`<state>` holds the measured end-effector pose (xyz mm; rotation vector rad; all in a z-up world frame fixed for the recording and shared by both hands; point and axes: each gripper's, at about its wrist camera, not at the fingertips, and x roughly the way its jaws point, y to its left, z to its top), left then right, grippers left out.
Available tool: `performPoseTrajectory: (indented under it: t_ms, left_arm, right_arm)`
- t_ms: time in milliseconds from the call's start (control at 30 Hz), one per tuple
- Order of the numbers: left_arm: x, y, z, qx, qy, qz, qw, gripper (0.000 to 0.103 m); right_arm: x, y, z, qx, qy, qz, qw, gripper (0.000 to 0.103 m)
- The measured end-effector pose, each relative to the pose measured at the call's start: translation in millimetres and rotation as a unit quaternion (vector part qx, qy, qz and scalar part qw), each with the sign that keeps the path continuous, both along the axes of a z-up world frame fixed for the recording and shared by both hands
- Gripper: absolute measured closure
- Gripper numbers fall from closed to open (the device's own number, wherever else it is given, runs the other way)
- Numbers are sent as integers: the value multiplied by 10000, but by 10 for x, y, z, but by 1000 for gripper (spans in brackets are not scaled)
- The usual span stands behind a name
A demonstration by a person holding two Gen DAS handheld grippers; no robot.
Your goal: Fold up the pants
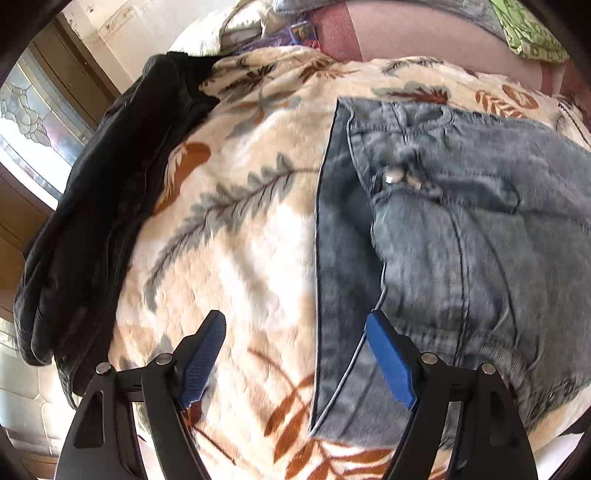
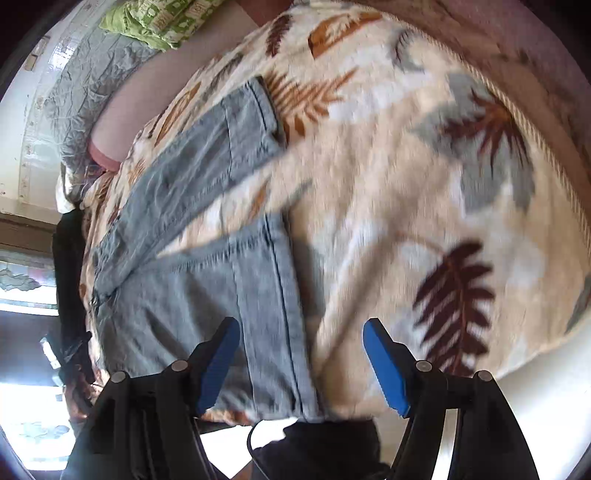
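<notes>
Light blue denim pants (image 1: 461, 236) lie flat on a cream blanket with leaf prints (image 1: 240, 229). In the left wrist view I see the waistband, with its metal button, to the right. My left gripper (image 1: 297, 325) is open and empty above the waistband's left edge. In the right wrist view the two pant legs (image 2: 207, 229) spread apart, their hems toward the right. My right gripper (image 2: 301, 328) is open and empty, hovering over the hem of the nearer leg (image 2: 273, 295).
A black garment (image 1: 99, 221) lies along the blanket's left edge. A green patterned cloth (image 2: 159, 22) and a grey fabric (image 2: 81, 92) lie at the far end. A window (image 1: 29, 125) is at the left. The blanket's corded edge (image 2: 546, 155) runs along the right.
</notes>
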<state>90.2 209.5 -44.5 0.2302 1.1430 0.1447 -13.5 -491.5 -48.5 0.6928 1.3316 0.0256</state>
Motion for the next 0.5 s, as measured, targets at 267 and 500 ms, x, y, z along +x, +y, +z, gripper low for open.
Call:
performPoseTrajectory:
  t_ms: [267, 500]
  left_arm:
    - [-130, 126, -147, -494, 160, 230, 9984, 24]
    - [-135, 113, -167, -433, 185, 289, 9985, 23]
  right_arm:
    - [-159, 526, -369, -405, 167, 370, 9984, 62]
    - [-176, 925, 144, -2218, -423, 971, 9693, 81]
